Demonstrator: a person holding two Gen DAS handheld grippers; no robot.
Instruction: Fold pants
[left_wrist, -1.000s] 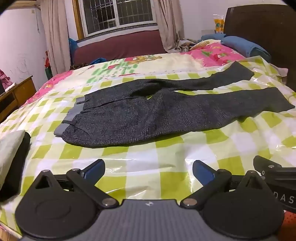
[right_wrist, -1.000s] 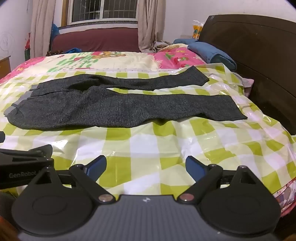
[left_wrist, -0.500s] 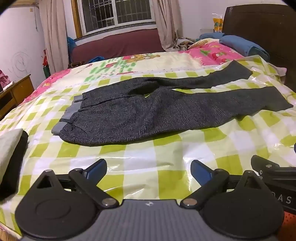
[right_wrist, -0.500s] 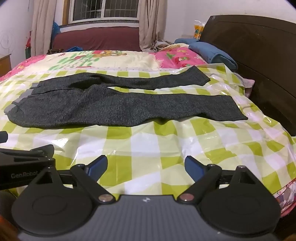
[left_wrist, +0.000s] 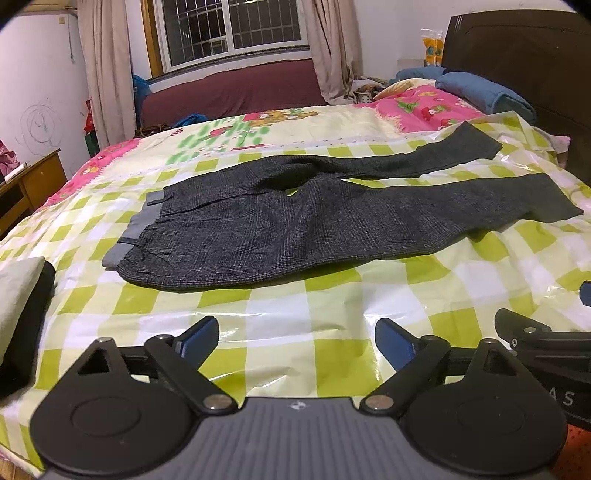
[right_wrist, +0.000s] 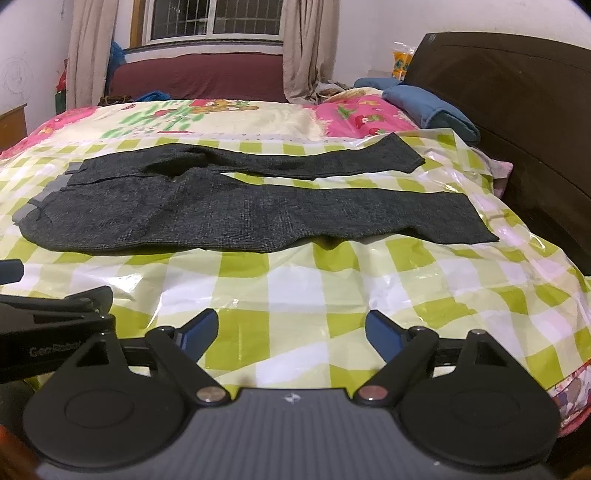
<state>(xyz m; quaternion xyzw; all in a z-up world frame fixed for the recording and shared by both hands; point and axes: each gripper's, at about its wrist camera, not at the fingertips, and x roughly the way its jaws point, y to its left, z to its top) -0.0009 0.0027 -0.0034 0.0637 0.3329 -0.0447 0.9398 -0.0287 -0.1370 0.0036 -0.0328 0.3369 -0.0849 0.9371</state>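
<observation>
The dark grey pants (left_wrist: 325, 221) lie flat and unfolded on the bed's green-and-white checked plastic cover (left_wrist: 295, 314), waistband toward the left and both legs running to the right, spread in a narrow V. In the left wrist view the far leg's hem (left_wrist: 476, 144) reaches almost to the cover's edge near the headboard (left_wrist: 524, 66); in the right wrist view the near leg's hem (right_wrist: 476, 225) is fully in sight. The lighter grey inner waistband (left_wrist: 136, 229) shows only as a strip, and how the fly area lies is hard to make out.

At the left edge of the left wrist view a pale folded cloth over something dark (left_wrist: 22, 306) is cut off by the frame, so what it is cannot be told. The blue bedding (right_wrist: 432, 107) by the headboard is partly hidden behind the pink quilt (right_wrist: 362, 118).

The left tool (left_wrist: 297, 338) hovers low over the near edge of the cover, well short of the pants, its blue-tipped fingers (left_wrist: 199, 334) spread wide and holding nothing. The right tool (right_wrist: 291, 328) sits just beside it at the same height, fingers (right_wrist: 382, 332) equally wide apart and empty, pointing toward the legs. Each tool's black body intrudes at the other view's side edge, only partly seen. No hand or sleeve is visible.
</observation>
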